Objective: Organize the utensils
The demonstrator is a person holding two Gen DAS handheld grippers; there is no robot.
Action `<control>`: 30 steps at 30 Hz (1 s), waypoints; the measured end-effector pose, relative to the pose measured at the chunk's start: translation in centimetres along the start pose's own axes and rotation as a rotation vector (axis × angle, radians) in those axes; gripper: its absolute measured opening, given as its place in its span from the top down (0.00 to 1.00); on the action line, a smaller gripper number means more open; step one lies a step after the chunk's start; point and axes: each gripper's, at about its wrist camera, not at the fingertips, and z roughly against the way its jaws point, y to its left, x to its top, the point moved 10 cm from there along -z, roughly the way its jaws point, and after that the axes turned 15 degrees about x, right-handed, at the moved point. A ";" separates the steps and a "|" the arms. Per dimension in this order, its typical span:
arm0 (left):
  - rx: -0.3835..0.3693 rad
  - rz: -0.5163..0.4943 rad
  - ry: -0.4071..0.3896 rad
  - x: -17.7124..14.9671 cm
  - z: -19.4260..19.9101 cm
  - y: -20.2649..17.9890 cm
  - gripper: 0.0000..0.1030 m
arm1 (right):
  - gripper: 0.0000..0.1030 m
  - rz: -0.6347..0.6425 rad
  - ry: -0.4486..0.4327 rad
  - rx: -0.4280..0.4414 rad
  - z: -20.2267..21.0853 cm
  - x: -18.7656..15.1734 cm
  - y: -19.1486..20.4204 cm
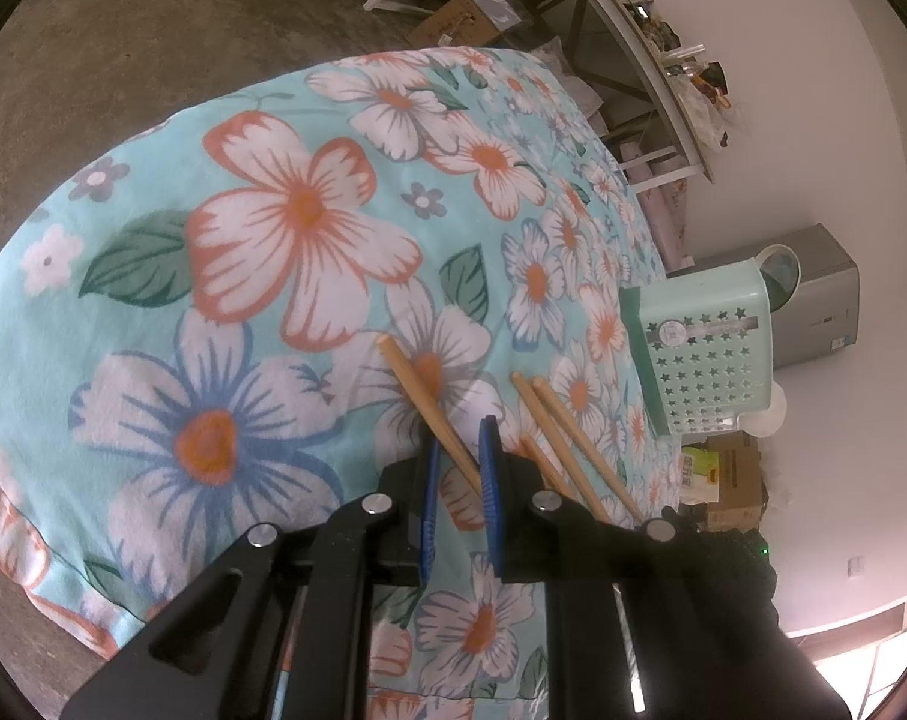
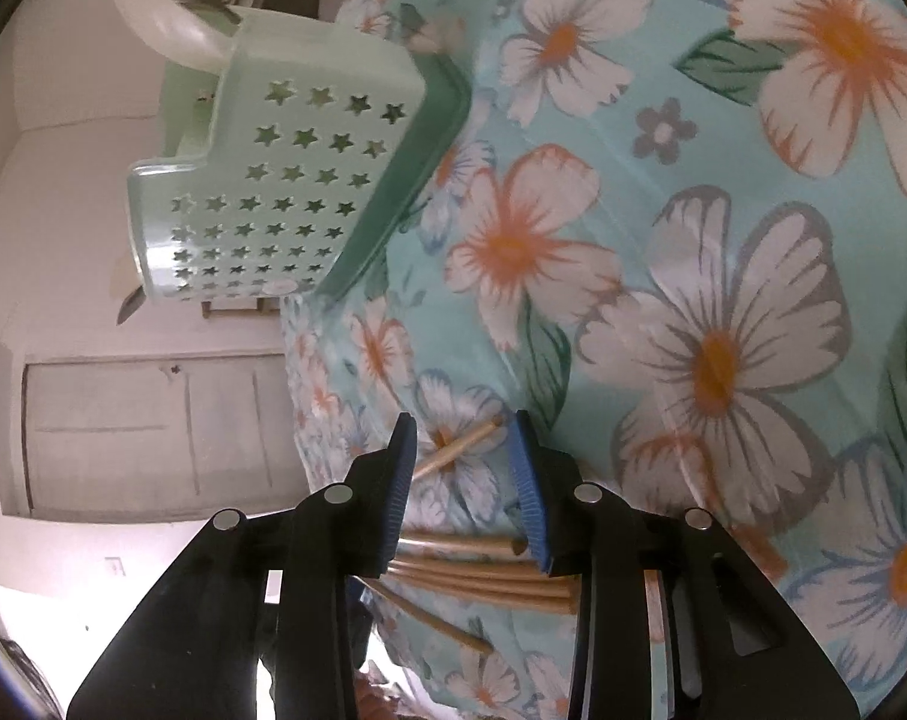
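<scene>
A wooden chopstick (image 1: pixel 429 402) runs between the blue pads of my left gripper (image 1: pixel 459 441), which is shut on it low over the floral tablecloth (image 1: pixel 273 240). To its right, more chopsticks (image 1: pixel 567 450) lie on the cloth. A mint-green basket (image 1: pixel 705 354) with star holes stands on a dark green tray at the table's right edge. My right gripper (image 2: pixel 462 420) is open just above the cloth, with one chopstick (image 2: pixel 459 444) lying slantwise between its fingertips, untouched by the pads. Several chopsticks (image 2: pixel 471 567) lie bundled under its finger bases. The basket (image 2: pixel 261 180) is ahead to its left.
The cloth (image 2: pixel 723 150) drops off at the table edge beside the basket. Beyond stand a grey appliance (image 1: pixel 825 306), cardboard boxes (image 1: pixel 729 474), a cluttered white shelf (image 1: pixel 651 72) and a white door (image 2: pixel 153 432). Bare concrete floor (image 1: pixel 123 60) lies past the far edge.
</scene>
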 end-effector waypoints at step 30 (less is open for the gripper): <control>-0.127 -0.072 -0.142 2.7 6.5 -2.7 0.93 | 0.97 0.641 -0.274 0.037 3.8 1.6 17.4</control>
